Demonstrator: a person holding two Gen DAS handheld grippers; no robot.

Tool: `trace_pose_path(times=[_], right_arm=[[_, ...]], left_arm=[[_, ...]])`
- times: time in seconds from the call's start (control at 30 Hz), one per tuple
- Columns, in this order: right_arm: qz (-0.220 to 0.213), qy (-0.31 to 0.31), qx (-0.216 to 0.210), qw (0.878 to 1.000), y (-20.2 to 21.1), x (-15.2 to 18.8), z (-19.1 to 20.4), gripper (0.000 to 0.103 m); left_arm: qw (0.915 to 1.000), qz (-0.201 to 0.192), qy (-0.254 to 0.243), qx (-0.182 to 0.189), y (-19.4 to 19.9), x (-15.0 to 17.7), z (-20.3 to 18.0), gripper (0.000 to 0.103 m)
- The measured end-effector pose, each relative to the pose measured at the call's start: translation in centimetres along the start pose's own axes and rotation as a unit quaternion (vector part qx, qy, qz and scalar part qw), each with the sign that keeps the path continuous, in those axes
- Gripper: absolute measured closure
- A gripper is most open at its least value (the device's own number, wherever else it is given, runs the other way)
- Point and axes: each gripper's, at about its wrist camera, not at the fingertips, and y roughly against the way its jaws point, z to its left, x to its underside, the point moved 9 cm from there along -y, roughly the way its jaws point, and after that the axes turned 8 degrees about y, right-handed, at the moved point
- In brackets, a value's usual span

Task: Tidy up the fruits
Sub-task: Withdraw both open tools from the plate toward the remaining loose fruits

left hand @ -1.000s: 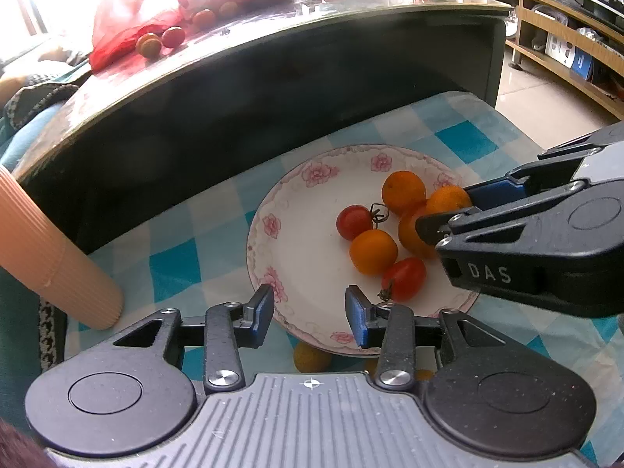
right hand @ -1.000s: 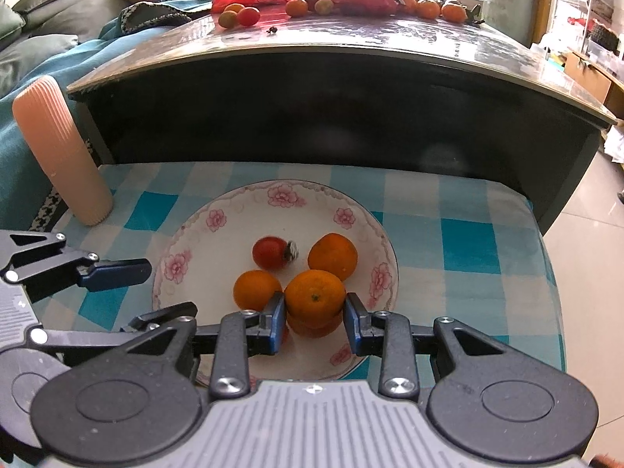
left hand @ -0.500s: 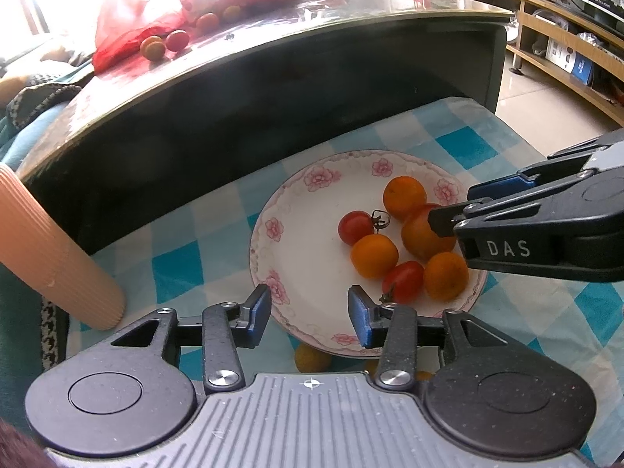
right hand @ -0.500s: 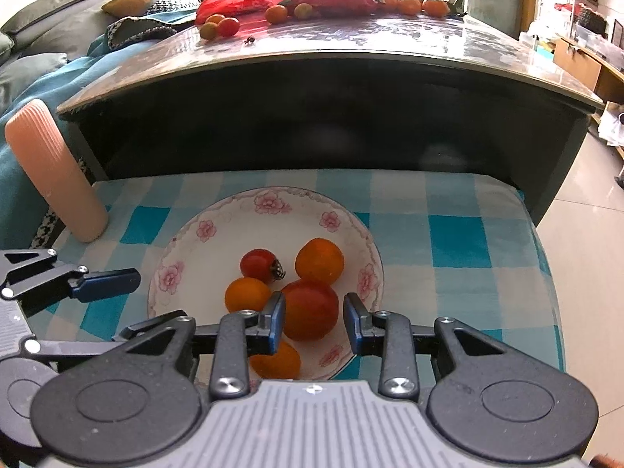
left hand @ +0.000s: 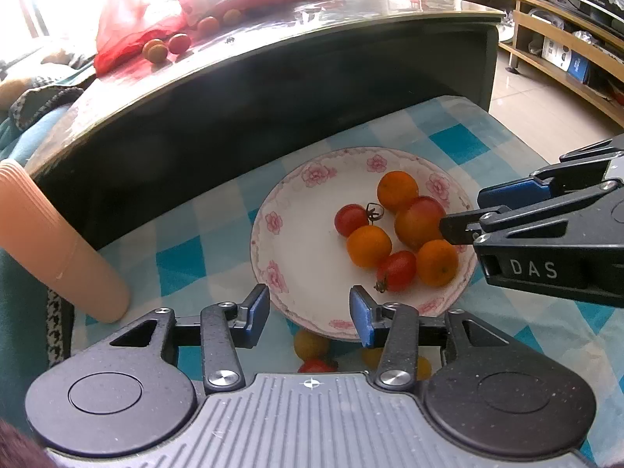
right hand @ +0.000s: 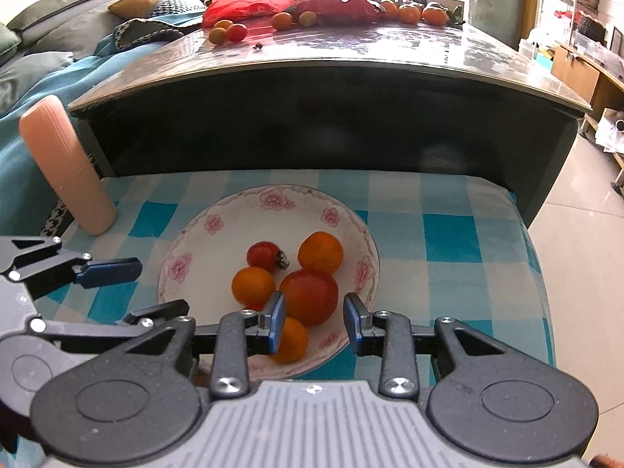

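Observation:
A floral-rimmed plate (left hand: 280, 249) (right hand: 195, 249) on the blue checked cloth holds several fruits. They are small oranges (left hand: 368, 245), cherry tomatoes (left hand: 351, 219) and one larger red-orange fruit (left hand: 419, 221) (right hand: 310, 296). My right gripper (right hand: 315, 312) (left hand: 464, 212) hovers over the plate's near right side, open. The larger fruit lies on the plate beyond its jaws, with a gap at the right pad. An orange (right hand: 290, 339) (left hand: 436, 262) lies under its left finger. My left gripper (left hand: 310, 312) (right hand: 144, 288) stands open and empty at the plate's near rim.
Small yellow and red tomatoes (left hand: 310, 345) lie on the cloth under my left gripper. A peach ribbed cylinder (left hand: 58, 241) (right hand: 66, 171) leans at the left. Behind stands a dark table (left hand: 273, 89) with a red bag (right hand: 249, 4) and loose fruit. Tiled floor (right hand: 577, 257) lies right.
The orange that was between my right jaws a second ago now lies on the plate. The right gripper has drawn back from the plate's middle. My left jaws stand slightly wider.

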Motion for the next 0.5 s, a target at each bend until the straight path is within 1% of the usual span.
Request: trace_pose_path(times=[0.27, 0.5], right_arm=[[0.003, 0.010, -0.001, 1.000, 1.2, 1.0, 1.1, 0.056], [0.002, 0.019, -0.006, 1.000, 2.0, 1.6, 2.4, 0.056]], left_arm=[[1.0000, -0.005, 0.001, 0.004, 1.3, 0.3, 0.0, 0.047], [1.0000, -0.007, -0.004, -0.001, 2.0, 0.8, 0.2, 0.046]])
